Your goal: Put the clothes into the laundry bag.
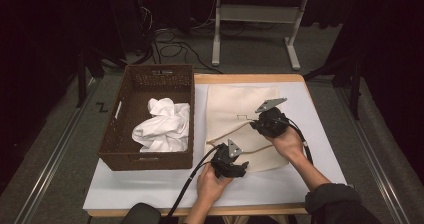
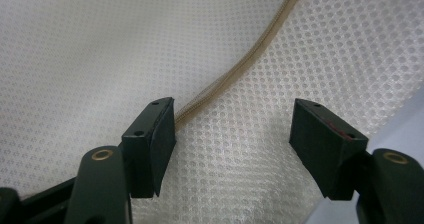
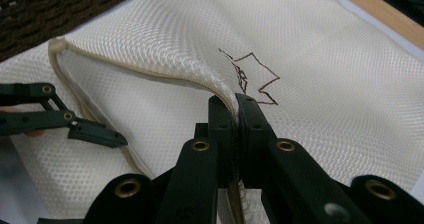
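Note:
A cream mesh bag [image 1: 235, 106] lies flat on the white table top [image 1: 150, 184]. My right gripper [image 3: 235, 106] is shut on the bag's upper layer at its zipper edge and holds that flap raised off the lower layer, just beside a brown star-like drawing [image 3: 255, 76]. In the high view the right gripper [image 1: 259, 126] is over the bag's middle. My left gripper [image 2: 232, 121] stands open just above the lower mesh layer, with the tan zipper line [image 2: 240, 66] running past its left jaw. It sits at the bag's near left corner [image 1: 239, 168] and is also seen in the right gripper view [image 3: 100, 134].
A brown wicker basket [image 1: 130, 84] stands left of the bag with a crumpled white cloth [image 1: 165, 124] inside. The table's wooden edge [image 1: 250, 77] runs behind the bag. Cables and a white stand are on the floor beyond.

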